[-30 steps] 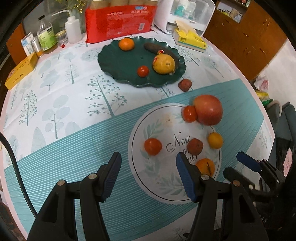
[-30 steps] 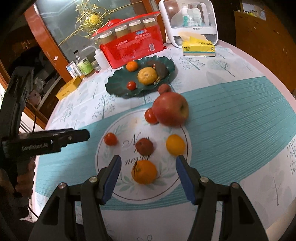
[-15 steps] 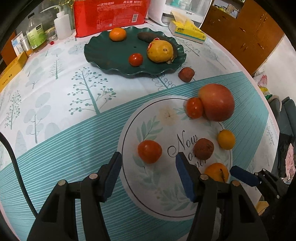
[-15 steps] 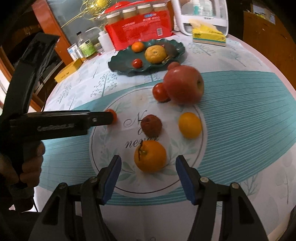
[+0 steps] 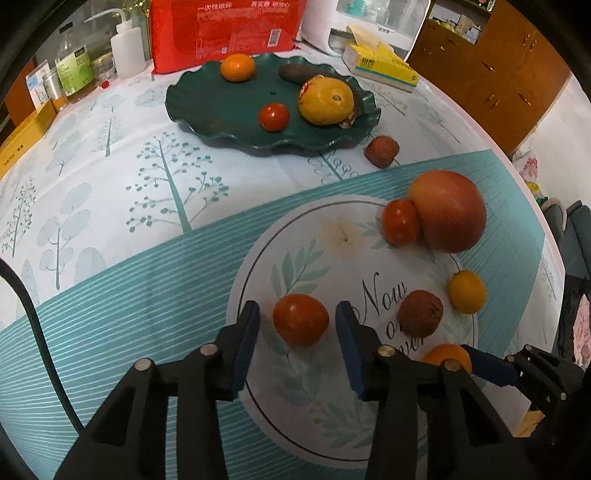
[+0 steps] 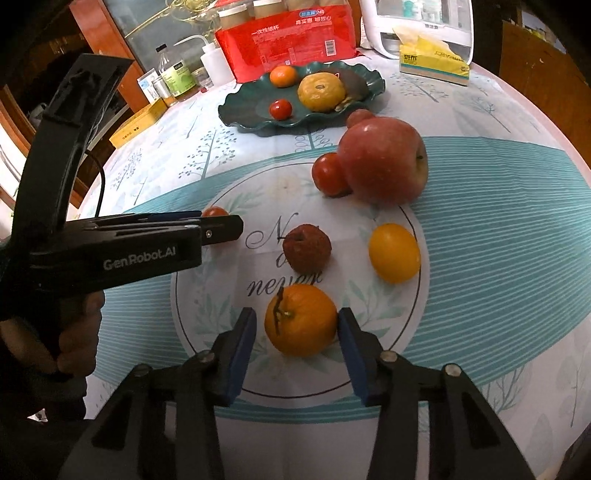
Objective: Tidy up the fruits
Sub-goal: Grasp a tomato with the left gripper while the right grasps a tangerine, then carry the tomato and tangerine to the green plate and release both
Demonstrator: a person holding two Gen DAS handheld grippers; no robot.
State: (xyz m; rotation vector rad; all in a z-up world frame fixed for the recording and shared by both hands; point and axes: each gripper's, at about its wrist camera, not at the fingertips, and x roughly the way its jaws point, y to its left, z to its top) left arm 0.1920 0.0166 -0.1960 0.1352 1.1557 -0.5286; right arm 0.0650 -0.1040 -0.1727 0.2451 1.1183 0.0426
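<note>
My left gripper (image 5: 297,317) is open, its blue pads either side of a red tomato (image 5: 300,319) on the tablecloth; small gaps show on both sides. My right gripper (image 6: 295,325) is open around an orange mandarin (image 6: 301,324), the pads close beside it. Loose on the cloth lie a big red apple (image 6: 384,160), a second tomato (image 6: 328,173), a yellow fruit (image 6: 394,252) and a wrinkled brown fruit (image 6: 306,247). The dark green plate (image 5: 221,107) at the back holds a mandarin (image 5: 237,67), a tomato (image 5: 273,116) and a yellow-orange fruit (image 5: 325,99).
Another brown fruit (image 5: 382,151) lies just off the plate's front right. Behind the plate stand a red package (image 5: 221,29), a squeeze bottle (image 5: 127,48), a tissue box (image 5: 380,62) and a white appliance (image 6: 417,26). The round table's edge curves down on the right.
Both grippers have moved forward and down: the left one now straddles the red tomato, the right one straddles the mandarin. Both jaw gaps have narrowed.
</note>
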